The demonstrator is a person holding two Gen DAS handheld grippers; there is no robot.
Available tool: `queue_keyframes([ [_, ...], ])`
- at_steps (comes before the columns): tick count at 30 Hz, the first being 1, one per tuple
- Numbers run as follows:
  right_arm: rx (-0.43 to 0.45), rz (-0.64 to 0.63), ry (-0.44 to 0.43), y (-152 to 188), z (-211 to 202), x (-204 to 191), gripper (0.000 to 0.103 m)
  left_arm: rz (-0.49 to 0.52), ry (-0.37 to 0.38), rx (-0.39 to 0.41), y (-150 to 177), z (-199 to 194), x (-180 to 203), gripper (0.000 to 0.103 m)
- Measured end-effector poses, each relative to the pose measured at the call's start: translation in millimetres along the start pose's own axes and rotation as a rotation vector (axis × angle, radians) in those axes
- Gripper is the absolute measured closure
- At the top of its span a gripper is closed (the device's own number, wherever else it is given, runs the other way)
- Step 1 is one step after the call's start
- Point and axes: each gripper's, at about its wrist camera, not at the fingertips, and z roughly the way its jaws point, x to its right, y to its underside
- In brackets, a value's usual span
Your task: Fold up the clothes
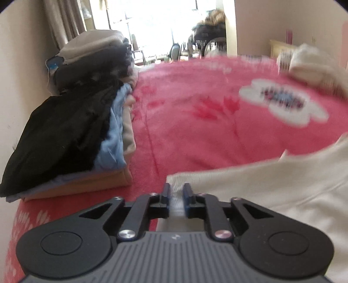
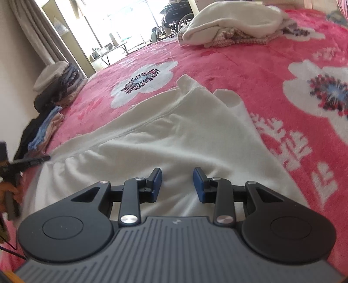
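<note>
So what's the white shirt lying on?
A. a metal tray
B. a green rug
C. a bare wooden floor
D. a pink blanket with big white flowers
D: the white shirt is spread flat on the pink blanket, which has big white flowers printed on it.

Looking like a home bedroom. Serving as the work surface: a bed under a fluffy pink blanket with white flower prints point(image 2: 250, 65). Lying against the plain wall: a stack of folded black, blue and beige clothes point(image 1: 65, 135). Hanging beside the bright doorway: a beige pleated curtain point(image 2: 37, 37). Standing in the sunlit room beyond: a dark wheelchair point(image 2: 176, 17) and a small folding table point(image 2: 113, 51).
</note>
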Motion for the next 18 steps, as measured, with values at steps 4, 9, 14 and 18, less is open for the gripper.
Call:
queue_keyframes([
  [4,0.050,-0.092,-0.029,-20.5,-4.2,-21.3,0.071,-0.004,0.079,0.072,-5.7,-44.5,-3.0,0.065],
  [9,0.000,-0.265,-0.047,-49.2,45.5,-58.7,0.073,0.036,0.249,0.012,14.3,-72.6,7.3,0.064],
  [14,-0.011,-0.285,0.148,-83.7,112.6,-20.6,0.077,0.022,0.258,-0.103,50.8,-60.2,12.7,0.064],
  [18,0.095,0.046,0.209,-123.7,94.3,56.3,0.075,-0.040,0.277,-0.118,55.7,-59.1,-1.1,0.059],
])
